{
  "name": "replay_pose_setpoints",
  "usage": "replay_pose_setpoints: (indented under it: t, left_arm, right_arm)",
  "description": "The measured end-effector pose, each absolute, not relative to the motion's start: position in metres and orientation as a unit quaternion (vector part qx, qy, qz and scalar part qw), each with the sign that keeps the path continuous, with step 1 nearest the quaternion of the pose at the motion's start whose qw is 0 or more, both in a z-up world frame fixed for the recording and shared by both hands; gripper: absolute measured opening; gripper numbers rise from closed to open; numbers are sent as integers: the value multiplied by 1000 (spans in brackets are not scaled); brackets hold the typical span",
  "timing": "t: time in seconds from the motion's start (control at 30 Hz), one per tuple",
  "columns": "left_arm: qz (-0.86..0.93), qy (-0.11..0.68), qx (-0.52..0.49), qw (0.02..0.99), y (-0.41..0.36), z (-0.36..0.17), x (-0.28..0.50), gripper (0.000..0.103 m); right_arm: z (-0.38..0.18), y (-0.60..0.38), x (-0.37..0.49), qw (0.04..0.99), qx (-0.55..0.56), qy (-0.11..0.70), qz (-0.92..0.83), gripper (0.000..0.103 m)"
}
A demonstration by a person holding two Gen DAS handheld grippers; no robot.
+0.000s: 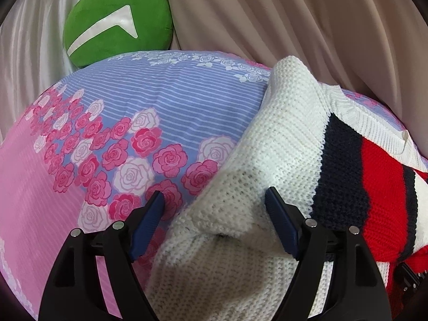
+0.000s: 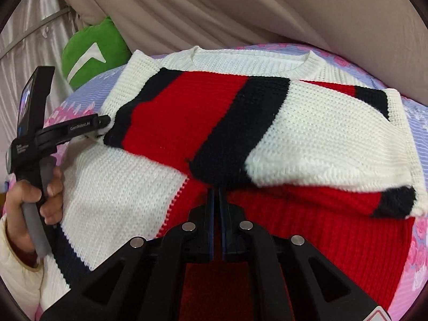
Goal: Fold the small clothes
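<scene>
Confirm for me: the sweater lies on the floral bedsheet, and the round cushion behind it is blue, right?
Not quite. The round cushion is green with a white mark, as the left wrist view shows. The sweater does lie on the floral bedsheet.

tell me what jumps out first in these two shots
The knit sweater with bold red, black and white blocks lies across the rose-print bedsheet, one sleeve folded over its front. Behind it, at the far left, a round green plush cushion sits against beige curtains.

sweater (image 2: pixel 214 123) on bedsheet (image 1: pixel 165 93) | cushion (image 1: pixel 115 24) behind-left | curtain (image 1: pixel 307 21) behind
</scene>
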State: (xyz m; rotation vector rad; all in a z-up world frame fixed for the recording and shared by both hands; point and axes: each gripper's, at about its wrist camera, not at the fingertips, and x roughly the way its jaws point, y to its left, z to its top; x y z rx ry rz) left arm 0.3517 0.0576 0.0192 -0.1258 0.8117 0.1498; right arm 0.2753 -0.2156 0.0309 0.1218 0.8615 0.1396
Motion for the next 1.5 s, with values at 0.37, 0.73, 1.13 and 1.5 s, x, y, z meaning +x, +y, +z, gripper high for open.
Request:
replay_pose_setpoints:
  t: [0.37,0.73,1.13,1.5]
  left_arm:
    - [34,357,-91,929,44,78,374,75]
    - [108,396,-125,903,75,24,423,88]
    - [77,351,-48,932,93,57,318,86]
    - [-46,407,-59,910,138,39,113,88]
  right_arm:
    - [69,-262,301,932,100,349,4,6]
    - [47,-348,278,914,216,336,-68,7]
    - [50,-349,156,915,166,357,-84,18]
    - [10,-321,-67,917,188,348,-49,52]
